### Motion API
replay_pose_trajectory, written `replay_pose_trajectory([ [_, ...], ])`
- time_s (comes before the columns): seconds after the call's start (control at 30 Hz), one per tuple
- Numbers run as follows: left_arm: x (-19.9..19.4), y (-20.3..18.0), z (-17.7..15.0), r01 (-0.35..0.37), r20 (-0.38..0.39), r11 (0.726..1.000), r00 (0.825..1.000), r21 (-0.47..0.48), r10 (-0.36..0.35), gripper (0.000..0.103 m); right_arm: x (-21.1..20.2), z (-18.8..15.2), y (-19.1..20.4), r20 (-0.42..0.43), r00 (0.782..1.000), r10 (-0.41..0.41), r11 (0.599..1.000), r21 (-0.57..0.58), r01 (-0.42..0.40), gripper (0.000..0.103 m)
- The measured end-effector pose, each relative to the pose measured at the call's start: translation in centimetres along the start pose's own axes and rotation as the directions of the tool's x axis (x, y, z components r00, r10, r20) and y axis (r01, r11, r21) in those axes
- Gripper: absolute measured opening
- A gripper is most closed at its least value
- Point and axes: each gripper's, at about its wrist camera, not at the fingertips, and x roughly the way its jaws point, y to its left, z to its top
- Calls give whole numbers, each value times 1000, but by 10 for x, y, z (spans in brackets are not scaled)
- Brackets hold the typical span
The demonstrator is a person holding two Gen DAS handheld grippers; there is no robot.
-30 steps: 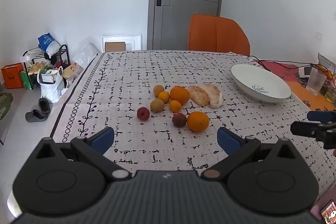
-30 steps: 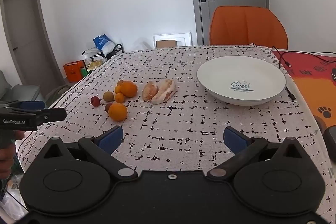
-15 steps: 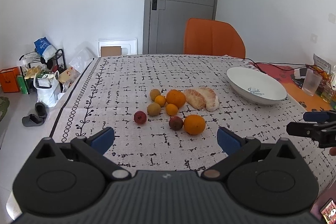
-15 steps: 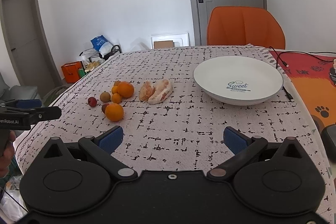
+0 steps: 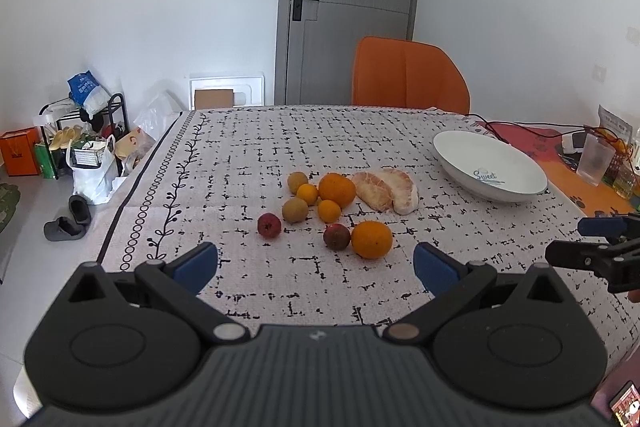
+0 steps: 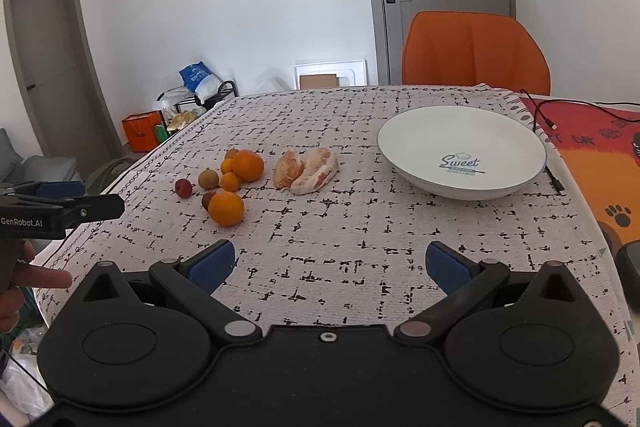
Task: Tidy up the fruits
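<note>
A cluster of fruit lies mid-table: a near orange (image 5: 371, 245) (image 6: 226, 208), a far orange (image 5: 337, 189) (image 6: 248, 165), small tangerines, brown round fruits, two dark red fruits (image 5: 269, 225) and two peeled pomelo pieces (image 5: 387, 190) (image 6: 307, 174). An empty white plate (image 5: 490, 165) (image 6: 462, 147) stands to their right. My left gripper (image 5: 315, 267) is open and empty, above the near table edge short of the fruit. My right gripper (image 6: 327, 265) is open and empty, nearer the plate.
The table has a patterned white cloth (image 5: 248, 155). An orange chair (image 5: 408, 77) stands behind it. A red mat with cables (image 6: 580, 131), a plastic cup (image 5: 597, 159) and small items lie at the right. Bags and a rack (image 5: 86, 143) stand on the floor at the left.
Both views have drawn back and risen slightly from the table; the fruit looks smaller and farther. Both grippers stay open and empty.
</note>
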Motion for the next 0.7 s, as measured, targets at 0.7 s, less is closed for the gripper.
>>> replay_pose_trajectory([
  [0.7,-4,0,2,9,16,1000,1000,1,-9,103,-5,2,-1,17,1000,-14,1000,3,14,103],
])
